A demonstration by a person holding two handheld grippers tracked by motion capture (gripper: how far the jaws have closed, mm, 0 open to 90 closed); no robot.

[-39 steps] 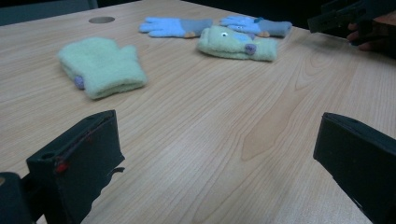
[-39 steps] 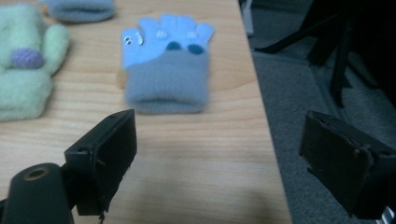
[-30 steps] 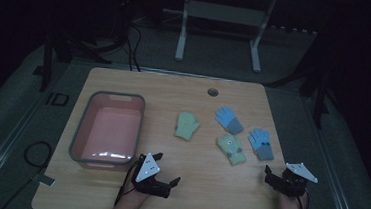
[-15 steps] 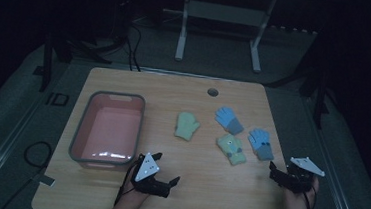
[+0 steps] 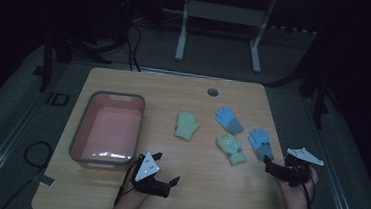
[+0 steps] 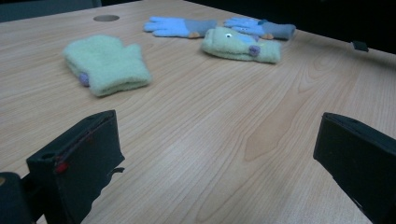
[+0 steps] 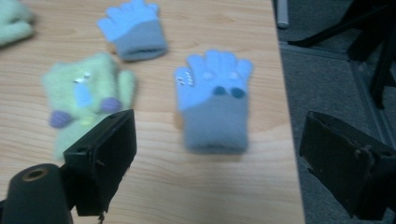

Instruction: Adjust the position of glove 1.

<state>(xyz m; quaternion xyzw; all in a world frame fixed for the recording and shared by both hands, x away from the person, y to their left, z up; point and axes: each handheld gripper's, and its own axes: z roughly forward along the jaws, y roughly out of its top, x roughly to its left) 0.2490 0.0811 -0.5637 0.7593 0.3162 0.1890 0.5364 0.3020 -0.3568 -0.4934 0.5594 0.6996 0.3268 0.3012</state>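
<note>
Knit and limp by the look of it, the blue glove (image 7: 212,102) lies flat near the table's (image 5: 216,197) right edge just ahead of the right gripper (image 7: 215,163) — jaws spread wide, holding nothing — and probably lifts best pinched at its thick grey cuff, while the left gripper (image 6: 219,163) hovers released too.

You have a light wooden table (image 5: 174,91) with rounded corners and a small round grommet hole (image 5: 212,92) near its far edge. On the left lies a pink tub (image 5: 82,126) with a grey rim. Right of centre lie four gloves, none touching: a plain green mitten (image 5: 187,125) nearest the tub, a blue glove (image 5: 228,119) farther back, a green mitten with a face (image 5: 231,148) nearer you, and a second blue glove (image 5: 260,143) close to the right edge.
</note>
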